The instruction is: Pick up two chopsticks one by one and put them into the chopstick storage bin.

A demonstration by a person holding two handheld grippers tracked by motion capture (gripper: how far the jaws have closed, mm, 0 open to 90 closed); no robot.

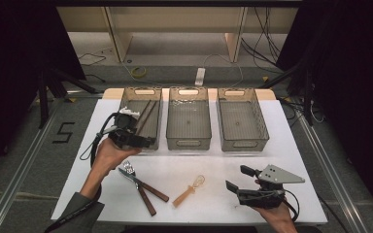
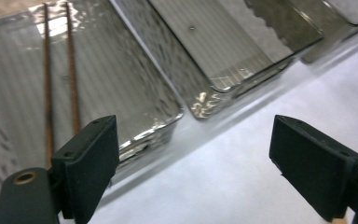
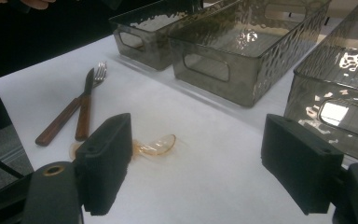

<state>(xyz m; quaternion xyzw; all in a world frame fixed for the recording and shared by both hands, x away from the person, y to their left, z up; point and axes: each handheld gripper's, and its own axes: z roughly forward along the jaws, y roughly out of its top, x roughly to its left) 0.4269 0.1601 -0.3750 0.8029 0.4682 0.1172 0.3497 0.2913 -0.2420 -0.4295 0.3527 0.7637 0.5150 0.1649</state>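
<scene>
My left gripper point(image 1: 144, 136) hovers at the front of the left bin point(image 1: 126, 104), jaws open and empty point(image 2: 193, 135). Two brown chopsticks point(image 1: 145, 116) lie inside that bin, seen just beyond the left jaw as chopsticks point(image 2: 60, 70). My right gripper point(image 1: 238, 178) rests low at the table's front right, open with nothing in it point(image 3: 198, 130). A clear amber spoon point(image 1: 189, 190) lies on the white table between the hands; in the right gripper view the spoon point(image 3: 156, 144) sits partly behind the left jaw. A wooden-handled fork and knife point(image 1: 138, 183) lie crossed near the left forearm.
Three translucent grey bins stand in a row at the back; the middle bin point(image 1: 188, 143) and the right bin point(image 1: 243, 144) hold nothing. The fork and knife point(image 3: 81, 107) lie close to the table's edge. Dark floor and cables surround the table.
</scene>
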